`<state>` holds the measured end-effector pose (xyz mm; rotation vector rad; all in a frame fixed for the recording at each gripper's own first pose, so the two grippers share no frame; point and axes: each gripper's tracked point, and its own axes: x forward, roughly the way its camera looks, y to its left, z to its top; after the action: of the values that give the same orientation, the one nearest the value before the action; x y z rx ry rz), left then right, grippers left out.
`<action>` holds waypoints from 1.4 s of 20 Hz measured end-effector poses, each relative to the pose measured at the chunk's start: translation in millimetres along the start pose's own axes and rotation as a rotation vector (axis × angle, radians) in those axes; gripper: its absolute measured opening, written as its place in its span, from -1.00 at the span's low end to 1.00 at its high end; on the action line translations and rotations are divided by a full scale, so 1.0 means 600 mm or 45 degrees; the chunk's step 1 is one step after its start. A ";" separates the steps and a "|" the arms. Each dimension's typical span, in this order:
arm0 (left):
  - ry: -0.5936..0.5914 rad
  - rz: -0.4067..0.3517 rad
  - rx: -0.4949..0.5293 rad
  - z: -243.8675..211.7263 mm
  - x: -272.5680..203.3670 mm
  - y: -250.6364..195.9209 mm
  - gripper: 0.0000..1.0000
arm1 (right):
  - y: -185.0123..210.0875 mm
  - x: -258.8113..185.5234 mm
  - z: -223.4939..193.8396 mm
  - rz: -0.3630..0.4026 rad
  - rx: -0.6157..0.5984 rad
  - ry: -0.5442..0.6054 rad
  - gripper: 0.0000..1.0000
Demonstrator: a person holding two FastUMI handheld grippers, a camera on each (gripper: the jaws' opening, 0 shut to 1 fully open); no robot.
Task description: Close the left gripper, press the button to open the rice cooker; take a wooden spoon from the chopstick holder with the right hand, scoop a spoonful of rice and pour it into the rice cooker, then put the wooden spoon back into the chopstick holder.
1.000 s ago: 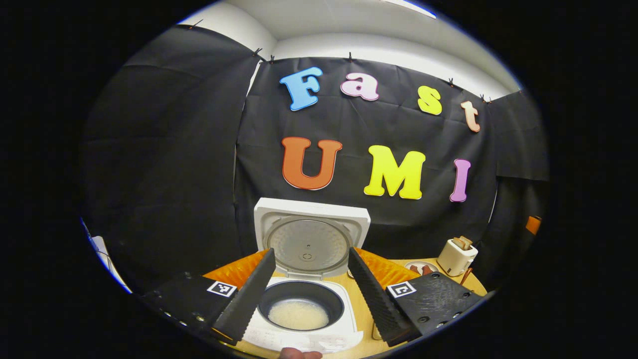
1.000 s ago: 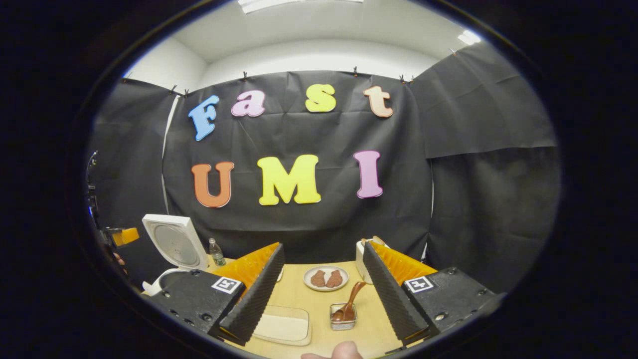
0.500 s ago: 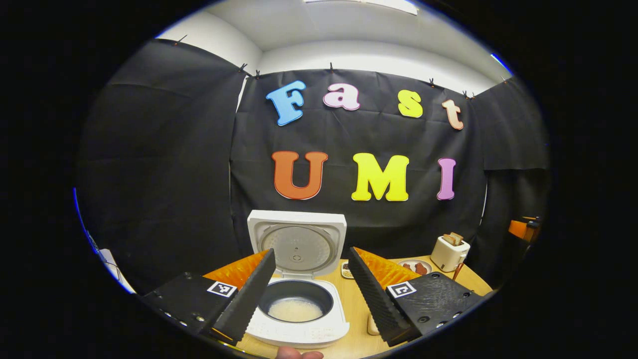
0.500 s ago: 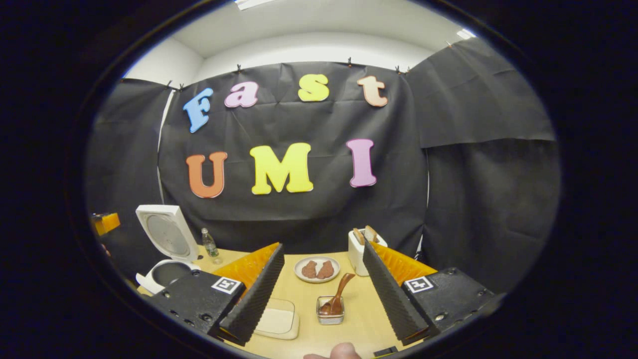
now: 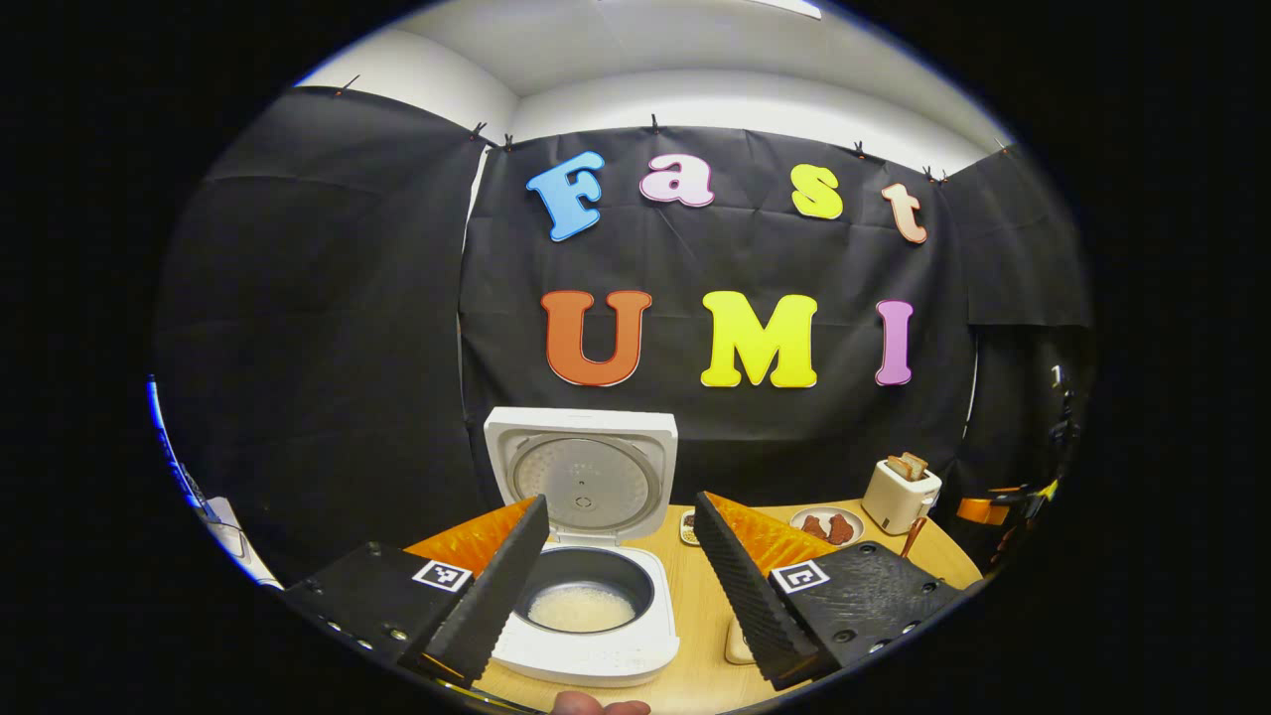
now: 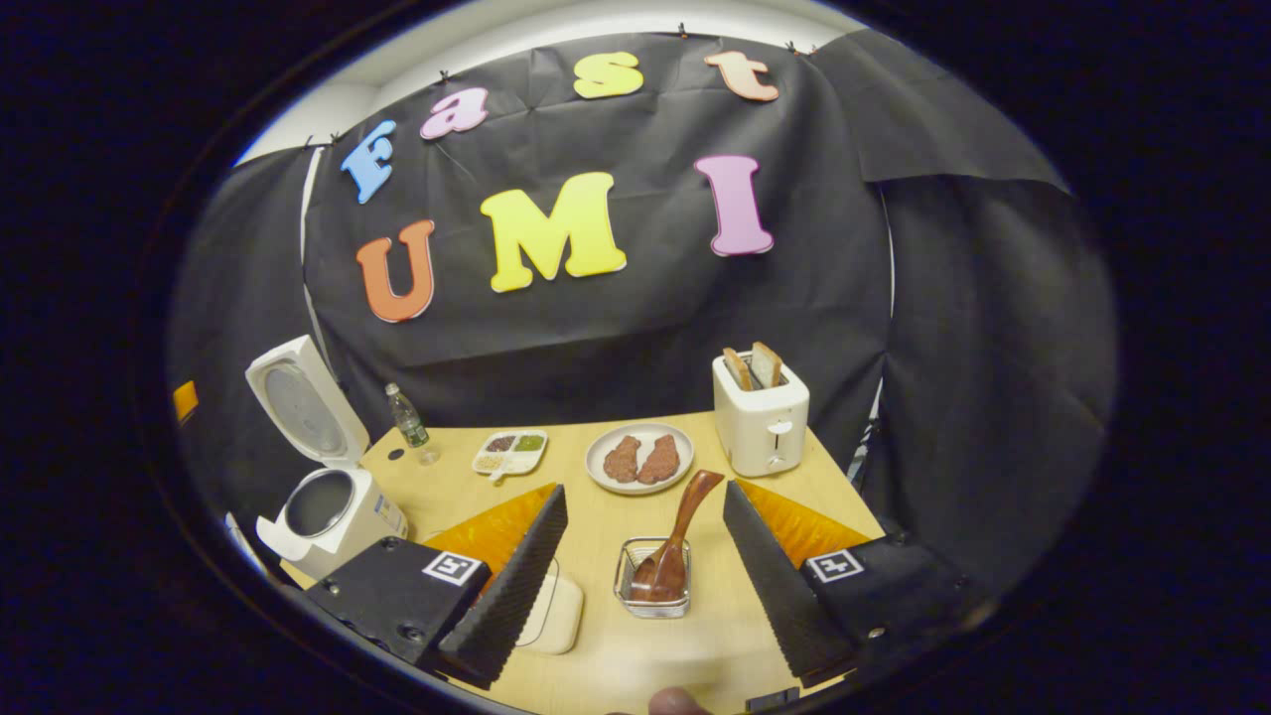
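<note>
The white rice cooker (image 5: pixel 581 636) stands with its lid (image 5: pixel 584 477) up; rice lies in the dark inner pot (image 5: pixel 581 606). My left gripper (image 5: pixel 626 586) hangs open just in front of it, holding nothing. In the right gripper view the cooker (image 6: pixel 333 511) is at the far left with its lid raised. The wooden spoon (image 6: pixel 675 546) leans in the wire chopstick holder (image 6: pixel 652 593) on the table. My right gripper (image 6: pixel 645 581) is open, fingers either side of the holder and nearer the camera. A shallow white rice tray (image 6: pixel 554 614) sits left of the holder, partly behind the left finger.
On the wooden table (image 6: pixel 477 497) stand a white toaster (image 6: pixel 761 415) with bread, a plate of brown patties (image 6: pixel 638 458), a small divided dish (image 6: pixel 509 451) and a water bottle (image 6: pixel 409 421). The toaster (image 5: pixel 899 495) also appears far right in the left gripper view.
Both grippers pulled back and up from the table. The right gripper view tilted down, showing more tabletop. The cooker looks smaller in the left gripper view. Both stay open.
</note>
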<state>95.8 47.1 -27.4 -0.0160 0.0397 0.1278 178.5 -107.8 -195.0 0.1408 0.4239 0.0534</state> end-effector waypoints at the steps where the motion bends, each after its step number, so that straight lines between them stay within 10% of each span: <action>1: 0.000 0.004 0.000 0.002 0.003 -0.005 0.89 | -0.008 0.027 -0.010 0.002 0.003 0.025 1.00; 7: 0.031 0.046 0.039 0.003 0.042 -0.017 0.67 | -0.048 0.167 -0.079 0.029 0.092 0.191 0.91; 9: 0.038 0.071 0.025 0.010 0.052 -0.018 0.89 | -0.062 0.202 -0.104 0.024 0.140 0.248 0.86; 16: 0.062 0.135 0.034 0.000 0.059 -0.025 0.89 | -0.066 0.284 -0.156 0.094 0.235 0.384 0.34; 21: 0.067 0.165 0.038 -0.001 0.054 -0.020 0.89 | -0.064 0.287 -0.148 0.111 0.272 0.391 -0.47; 28: 0.061 0.141 0.013 -0.005 0.043 -0.002 0.89 | -0.052 0.223 -0.122 0.084 0.270 0.365 -0.58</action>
<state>121.6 48.9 -31.2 -0.0063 0.0888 0.2379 271.0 -118.5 -319.8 0.3585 0.7113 0.0945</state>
